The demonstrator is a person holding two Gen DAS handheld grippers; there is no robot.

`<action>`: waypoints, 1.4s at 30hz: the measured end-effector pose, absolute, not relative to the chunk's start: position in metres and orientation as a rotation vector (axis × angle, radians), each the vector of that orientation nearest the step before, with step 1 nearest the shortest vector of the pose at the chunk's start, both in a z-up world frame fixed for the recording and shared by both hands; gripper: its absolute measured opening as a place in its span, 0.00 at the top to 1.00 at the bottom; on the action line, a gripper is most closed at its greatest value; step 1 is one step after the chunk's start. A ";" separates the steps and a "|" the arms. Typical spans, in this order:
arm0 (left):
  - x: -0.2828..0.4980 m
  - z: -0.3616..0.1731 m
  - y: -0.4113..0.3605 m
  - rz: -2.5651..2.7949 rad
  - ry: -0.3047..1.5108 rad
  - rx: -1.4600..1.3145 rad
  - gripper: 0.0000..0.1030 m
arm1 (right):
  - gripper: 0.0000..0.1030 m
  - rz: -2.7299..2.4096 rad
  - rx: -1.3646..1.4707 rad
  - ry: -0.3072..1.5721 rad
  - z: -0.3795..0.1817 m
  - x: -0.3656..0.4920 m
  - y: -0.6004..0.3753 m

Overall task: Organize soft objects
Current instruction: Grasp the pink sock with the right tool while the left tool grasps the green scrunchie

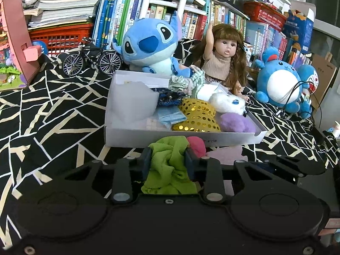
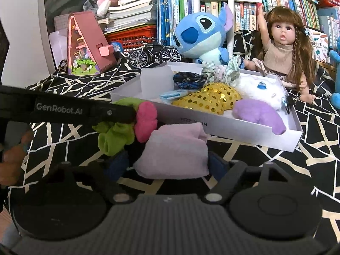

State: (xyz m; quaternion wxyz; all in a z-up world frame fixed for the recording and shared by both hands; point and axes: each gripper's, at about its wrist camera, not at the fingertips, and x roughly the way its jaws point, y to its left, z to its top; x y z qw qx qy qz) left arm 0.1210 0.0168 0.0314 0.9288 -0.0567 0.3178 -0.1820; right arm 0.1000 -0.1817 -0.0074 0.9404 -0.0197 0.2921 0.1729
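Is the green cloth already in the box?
No, the green cloth sits clamped in the left tool, short of the white box.

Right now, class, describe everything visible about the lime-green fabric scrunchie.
The lime-green fabric scrunchie is soft, crumpled, ruffled cloth, bunched into folds. The left gripper is shut on it, holding it just before the white cardboard box, above the black patterned cloth. A pink plush piece touches its side.

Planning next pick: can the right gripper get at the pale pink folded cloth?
Probably yes: the right gripper already straddles the pale pink folded cloth, nothing between. Grip state unclear.
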 end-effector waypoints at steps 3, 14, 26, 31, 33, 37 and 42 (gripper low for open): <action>0.119 0.033 0.022 -0.376 0.663 -0.141 0.71 | 0.27 0.348 -0.038 0.592 -0.005 0.099 -0.184; 0.106 0.039 0.029 -0.372 0.646 -0.141 0.71 | 0.37 0.345 -0.045 0.570 0.000 0.091 -0.189; 0.098 0.033 0.032 -0.315 0.634 -0.108 0.46 | 0.36 0.320 -0.039 0.547 0.004 0.084 -0.198; 0.097 0.028 0.032 -0.319 0.653 -0.121 0.33 | 0.29 0.306 -0.025 0.557 -0.001 0.084 -0.203; 0.097 0.025 0.030 -0.315 0.660 -0.124 0.29 | 0.29 0.306 -0.021 0.561 -0.003 0.083 -0.204; 0.099 0.019 0.026 -0.310 0.677 -0.127 0.23 | 0.27 0.304 -0.024 0.564 -0.005 0.082 -0.204; 0.105 0.012 0.023 -0.315 0.716 -0.155 0.25 | 0.25 0.302 -0.013 0.571 -0.007 0.083 -0.205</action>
